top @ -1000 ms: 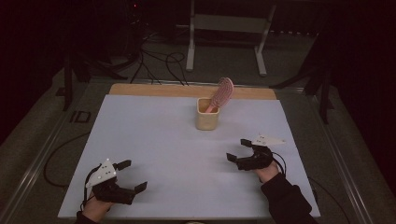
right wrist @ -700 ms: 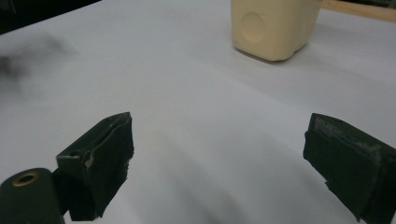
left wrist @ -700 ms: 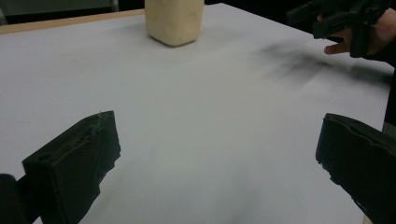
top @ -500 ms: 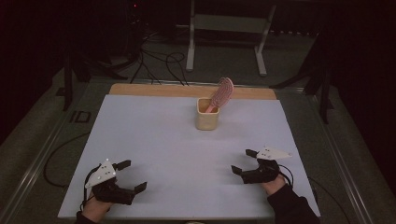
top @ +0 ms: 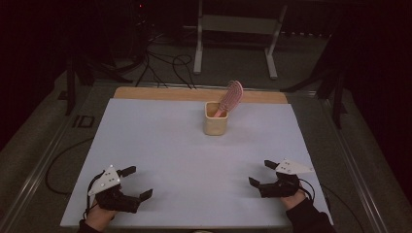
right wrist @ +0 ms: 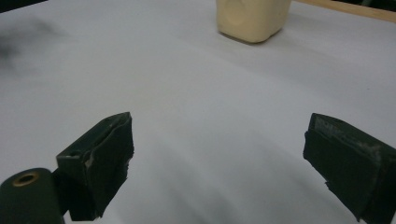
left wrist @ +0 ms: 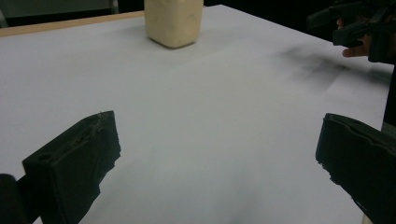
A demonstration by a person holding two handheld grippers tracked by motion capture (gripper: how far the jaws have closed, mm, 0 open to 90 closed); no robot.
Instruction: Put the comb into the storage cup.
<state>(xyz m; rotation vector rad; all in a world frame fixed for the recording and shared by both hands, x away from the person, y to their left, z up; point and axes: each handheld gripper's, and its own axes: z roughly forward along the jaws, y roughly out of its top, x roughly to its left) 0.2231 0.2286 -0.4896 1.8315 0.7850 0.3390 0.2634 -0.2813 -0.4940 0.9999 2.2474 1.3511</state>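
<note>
A pink hairbrush (top: 230, 97) leans up-right in a cream cup (top: 215, 124) far across the counter (top: 160, 141), slightly nearer the right hand-held gripper (top: 261, 174) than the left hand-held gripper (top: 139, 182), both spread empty.

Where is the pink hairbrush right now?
In the high view, the hairbrush stands handle-down in the cream cup at the table's far centre, leaning right.

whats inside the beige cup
A pink hairbrush stands in the beige cup, its head leaning out to the right. The handle's lower end and the cup's bottom are hidden by its wall.
</note>
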